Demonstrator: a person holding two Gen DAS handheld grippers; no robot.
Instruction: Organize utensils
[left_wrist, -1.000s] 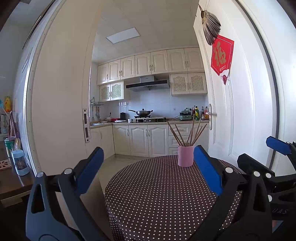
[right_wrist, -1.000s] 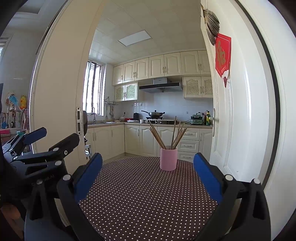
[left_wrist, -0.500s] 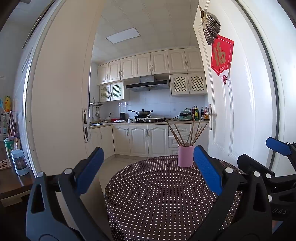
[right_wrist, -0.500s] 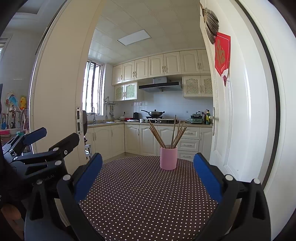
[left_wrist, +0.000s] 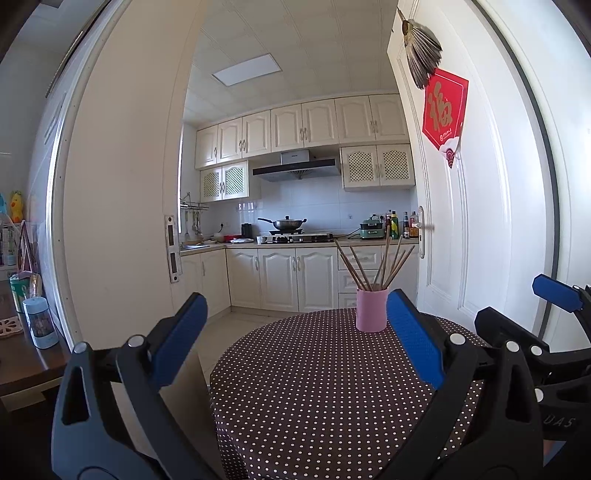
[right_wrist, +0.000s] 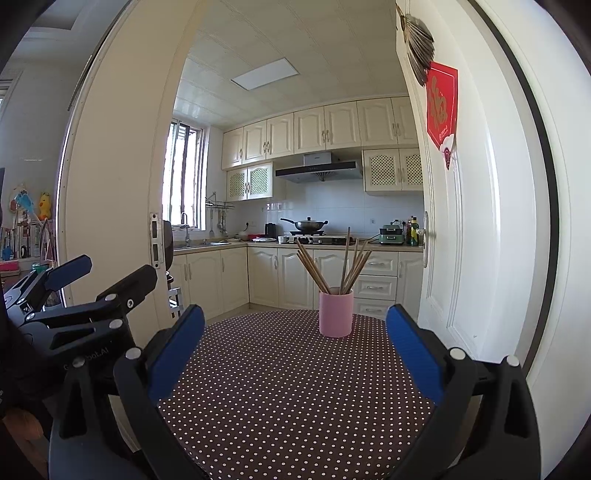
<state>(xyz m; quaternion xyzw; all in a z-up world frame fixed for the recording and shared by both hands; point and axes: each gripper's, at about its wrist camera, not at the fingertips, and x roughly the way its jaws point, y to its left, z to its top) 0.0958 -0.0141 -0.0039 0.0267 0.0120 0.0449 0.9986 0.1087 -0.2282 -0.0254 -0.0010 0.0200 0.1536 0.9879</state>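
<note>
A pink cup (left_wrist: 371, 310) holding several wooden chopsticks (left_wrist: 384, 264) stands upright at the far edge of a round table with a brown, white-dotted cloth (left_wrist: 325, 391). It also shows in the right wrist view (right_wrist: 335, 313), with its chopsticks (right_wrist: 343, 266) fanned out. My left gripper (left_wrist: 295, 339) is open and empty, held above the near left part of the table. My right gripper (right_wrist: 295, 343) is open and empty, above the near side of the table (right_wrist: 295, 387). Each gripper shows at the edge of the other's view.
An open white door (left_wrist: 461, 221) stands close behind the table on the right. A white door frame (left_wrist: 110, 221) stands on the left. A wooden side table (left_wrist: 22, 362) with a small bottle (left_wrist: 40, 322) is at far left. The kitchen lies beyond.
</note>
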